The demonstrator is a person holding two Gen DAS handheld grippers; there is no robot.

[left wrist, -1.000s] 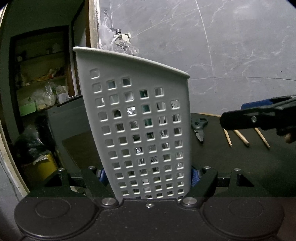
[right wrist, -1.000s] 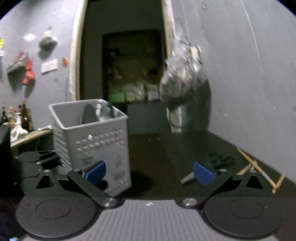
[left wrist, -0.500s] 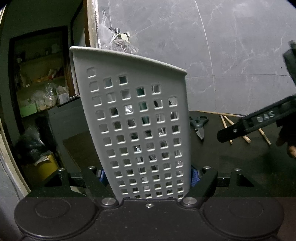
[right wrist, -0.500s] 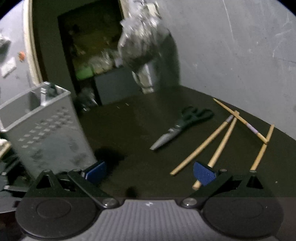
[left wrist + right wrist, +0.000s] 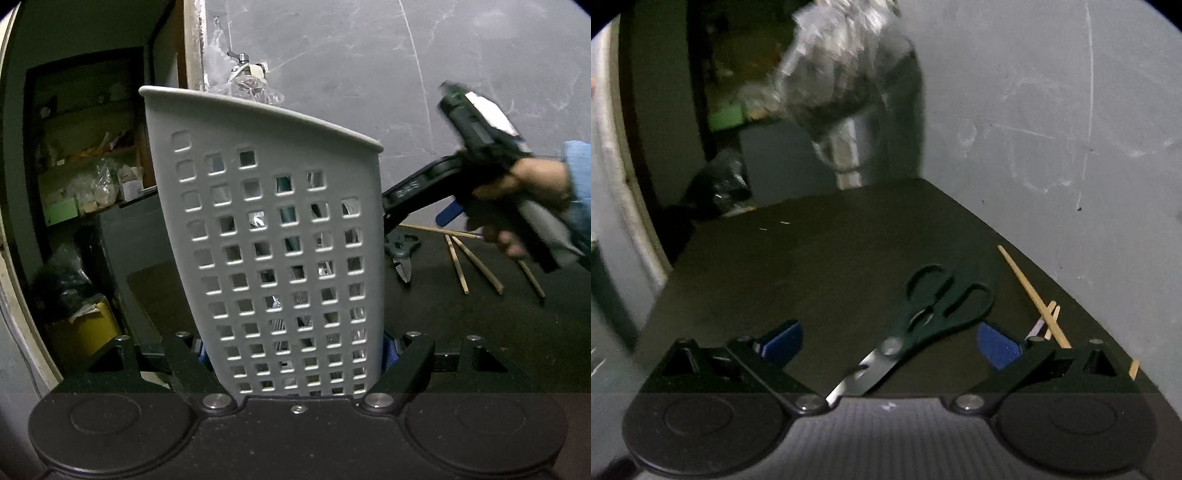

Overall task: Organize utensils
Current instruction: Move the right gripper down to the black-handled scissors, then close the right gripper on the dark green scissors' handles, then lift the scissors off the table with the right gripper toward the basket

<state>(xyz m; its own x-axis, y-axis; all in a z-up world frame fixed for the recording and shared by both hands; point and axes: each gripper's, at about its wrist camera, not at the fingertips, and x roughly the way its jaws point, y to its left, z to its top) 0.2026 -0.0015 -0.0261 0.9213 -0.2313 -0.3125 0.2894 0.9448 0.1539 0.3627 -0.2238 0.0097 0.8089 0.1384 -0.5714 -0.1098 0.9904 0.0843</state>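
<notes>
Scissors [image 5: 923, 332] and chopsticks [image 5: 1030, 291] lie on dark table [image 5: 812, 266] by grey wall [image 5: 1052, 129].

basket [image 5: 280, 240]: grey matt plastic, smooth, square holes | scissors [image 5: 923, 325]: dark matt plastic handles, shiny bare metal blades | chopsticks [image 5: 1032, 295]: pale wood, matt | table [image 5: 812, 266]: dark, matt | finger pads [image 5: 997, 345]: blue, fine-ribbed | right gripper [image 5: 890, 343] body: black matt plastic, shiny metal screws | wall [image 5: 461, 74]: grey, marbled, slight sheen
</notes>
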